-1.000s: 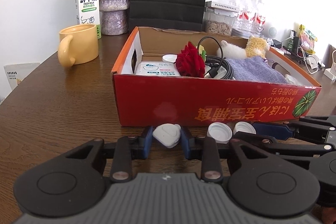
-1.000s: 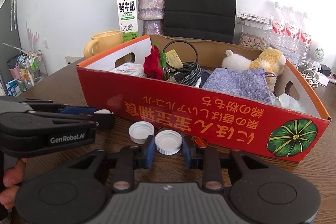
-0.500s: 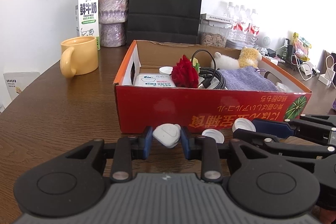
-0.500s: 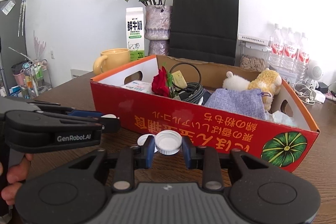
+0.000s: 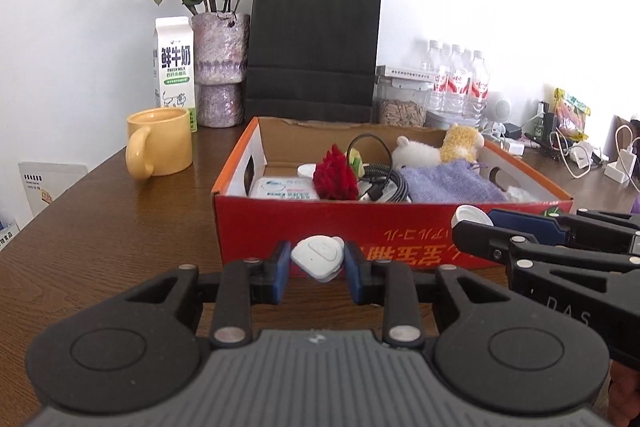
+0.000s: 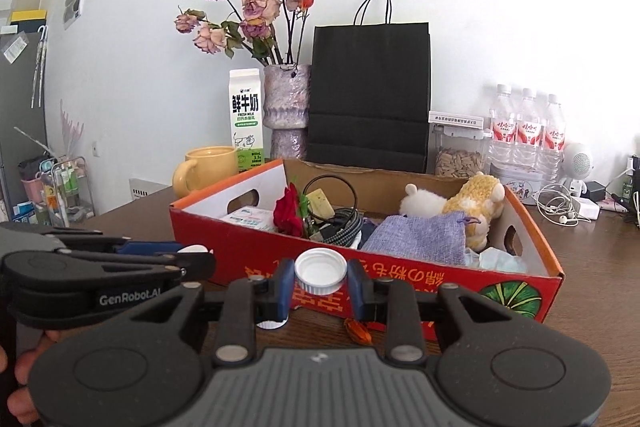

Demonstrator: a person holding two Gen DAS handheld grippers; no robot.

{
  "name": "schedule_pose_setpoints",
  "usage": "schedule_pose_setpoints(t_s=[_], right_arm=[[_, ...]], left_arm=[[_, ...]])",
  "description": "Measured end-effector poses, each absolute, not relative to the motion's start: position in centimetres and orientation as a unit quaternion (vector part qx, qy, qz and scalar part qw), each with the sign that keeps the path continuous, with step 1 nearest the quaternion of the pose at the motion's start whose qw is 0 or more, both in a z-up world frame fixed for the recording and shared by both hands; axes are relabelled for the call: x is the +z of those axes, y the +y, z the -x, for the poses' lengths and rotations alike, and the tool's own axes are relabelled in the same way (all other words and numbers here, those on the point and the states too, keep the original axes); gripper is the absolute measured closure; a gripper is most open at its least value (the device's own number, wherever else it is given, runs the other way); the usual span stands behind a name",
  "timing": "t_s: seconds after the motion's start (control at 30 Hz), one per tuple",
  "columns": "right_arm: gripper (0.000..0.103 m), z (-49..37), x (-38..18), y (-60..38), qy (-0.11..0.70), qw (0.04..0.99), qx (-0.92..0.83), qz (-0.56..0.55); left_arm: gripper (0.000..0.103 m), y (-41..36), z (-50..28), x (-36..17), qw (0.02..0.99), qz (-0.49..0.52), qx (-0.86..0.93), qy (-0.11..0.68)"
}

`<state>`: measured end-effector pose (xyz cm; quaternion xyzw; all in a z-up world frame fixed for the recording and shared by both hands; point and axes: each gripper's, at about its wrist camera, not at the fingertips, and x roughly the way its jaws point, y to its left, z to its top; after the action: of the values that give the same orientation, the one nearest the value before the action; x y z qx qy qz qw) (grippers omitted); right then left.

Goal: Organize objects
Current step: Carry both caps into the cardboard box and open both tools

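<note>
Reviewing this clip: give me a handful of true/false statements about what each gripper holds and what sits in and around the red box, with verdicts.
1. The left gripper is shut on a small white rounded plastic device. True.
2. The right gripper is empty. False: it is shut on a white ribbed plastic bottle cap.
3. The red cardboard box holds a lilac fabric pouch. True.
4. The yellow ceramic mug sits inside the box. False: it stands on the brown wooden table, outside the box.
5. A red fabric rose is in the box. True.
</note>
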<state>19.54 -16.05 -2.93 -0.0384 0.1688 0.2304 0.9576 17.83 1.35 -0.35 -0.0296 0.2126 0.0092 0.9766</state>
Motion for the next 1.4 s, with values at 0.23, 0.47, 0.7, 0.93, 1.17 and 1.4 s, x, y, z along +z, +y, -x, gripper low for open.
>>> schedule_pose_setpoints(t_s=[0.23, 0.47, 0.7, 0.93, 1.17, 1.4], right_arm=[[0.076, -20.0, -1.7, -17.2, 0.143, 0.965, 0.215, 0.034], [0.076, -21.7, -0.4, -18.0, 0.125, 0.972, 0.198, 0.039], [0.076, -24.6, 0.2, -18.6, 0.122, 0.975, 0.183, 0.037], [0.076, -27.8, -0.8, -18.7, 0.131, 0.976, 0.168, 0.039], [0.065, -29.7, -2.1, -18.8, 0.160, 0.973, 0.160, 0.039], [0.009, -29.4, -2.4, -18.9, 0.154, 0.976, 0.147, 0.041]], left_arm=[[0.073, 0.6, -18.5, 1.4, 0.981, 0.029, 0.001, 0.194], [0.073, -0.6, -20.5, 3.1, 0.984, 0.012, -0.010, 0.177], [0.073, -1.4, -24.0, 3.7, 0.985, 0.014, -0.004, 0.171], [0.073, -1.7, -27.4, 3.3, 0.984, 0.024, -0.004, 0.177], [0.048, -1.0, -29.2, 2.5, 0.982, 0.036, 0.002, 0.186], [0.000, -0.5, -28.3, 2.7, 0.987, 0.036, 0.030, 0.153]])
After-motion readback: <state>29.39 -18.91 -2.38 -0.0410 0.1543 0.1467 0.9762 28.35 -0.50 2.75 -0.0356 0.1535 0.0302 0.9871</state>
